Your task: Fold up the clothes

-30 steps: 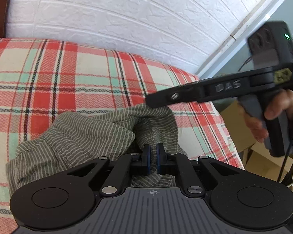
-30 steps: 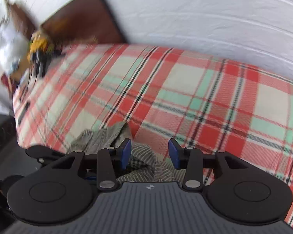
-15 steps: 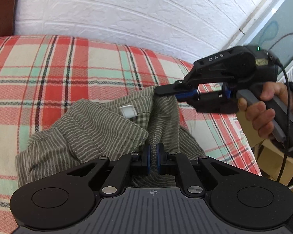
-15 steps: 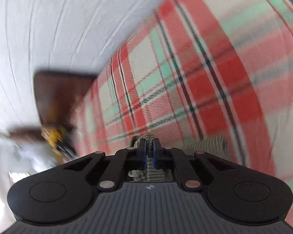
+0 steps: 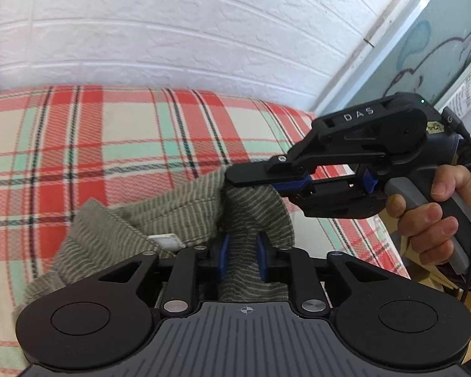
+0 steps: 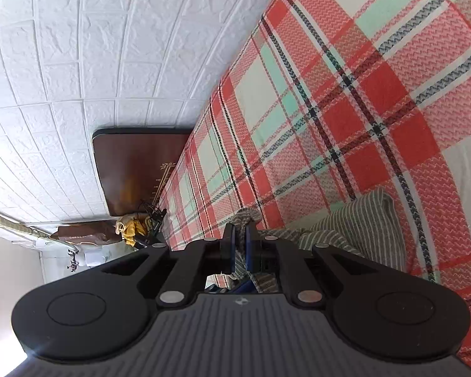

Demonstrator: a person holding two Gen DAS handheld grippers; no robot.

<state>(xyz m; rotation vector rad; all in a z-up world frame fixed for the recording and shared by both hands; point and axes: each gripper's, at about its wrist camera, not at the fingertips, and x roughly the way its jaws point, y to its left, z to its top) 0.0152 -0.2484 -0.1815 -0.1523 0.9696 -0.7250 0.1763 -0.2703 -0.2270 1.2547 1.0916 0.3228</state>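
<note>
On the plaid bed [image 5: 116,144], your left gripper [image 5: 242,256] fingers are opening around the crumpled striped shirt [image 5: 179,213]; right gripper [image 6: 241,245] pinches its edge tight.

The garment [image 5: 160,220] lies crumpled on the bed [image 5: 110,144], near its right edge, with the wall [image 5: 172,31] behind. The left tongs [image 5: 240,253] straddle a fold at its near side; the right tongs [image 5: 254,177] meet it from the right edge. A headboard [image 6: 135,169] stands at the bed's far left end.
</note>
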